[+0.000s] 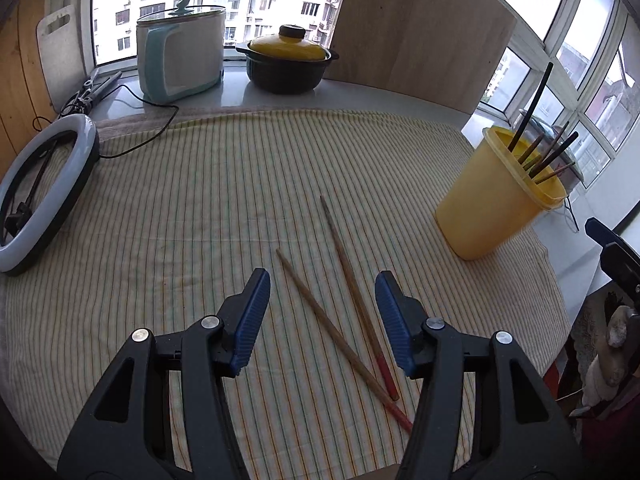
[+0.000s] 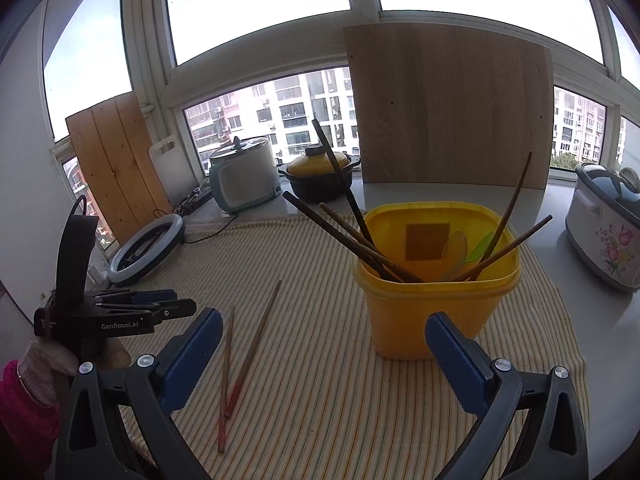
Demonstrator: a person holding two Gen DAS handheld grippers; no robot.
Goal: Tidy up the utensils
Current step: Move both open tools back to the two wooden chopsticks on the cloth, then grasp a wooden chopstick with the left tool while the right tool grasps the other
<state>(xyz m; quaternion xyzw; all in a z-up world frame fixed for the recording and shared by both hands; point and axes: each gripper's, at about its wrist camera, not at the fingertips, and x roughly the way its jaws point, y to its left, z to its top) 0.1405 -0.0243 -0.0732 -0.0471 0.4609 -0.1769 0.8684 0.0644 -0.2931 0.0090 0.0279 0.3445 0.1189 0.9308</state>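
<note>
Two wooden chopsticks with red ends lie loose on the striped cloth (image 1: 180, 208), one chopstick (image 1: 340, 336) crossing near the other chopstick (image 1: 352, 280); the right wrist view shows the same pair (image 2: 248, 352). My left gripper (image 1: 322, 280) hangs open just above them, its blue pads either side and touching neither. A yellow cup (image 1: 492, 208) (image 2: 404, 320) stands to the right, holding several dark chopsticks and plastic spoons. My right gripper (image 2: 324, 318) is open wide and empty in front of the cup. The left gripper (image 2: 182, 299) also shows at the left, held by a gloved hand.
A ring light (image 1: 40, 200) lies at the cloth's left edge with its cable. On the sill stand a rice cooker (image 1: 180, 60), a yellow-lidded pot (image 1: 286, 60) and a leaning wooden board (image 1: 420, 40). A floral cooker (image 2: 604, 240) sits far right.
</note>
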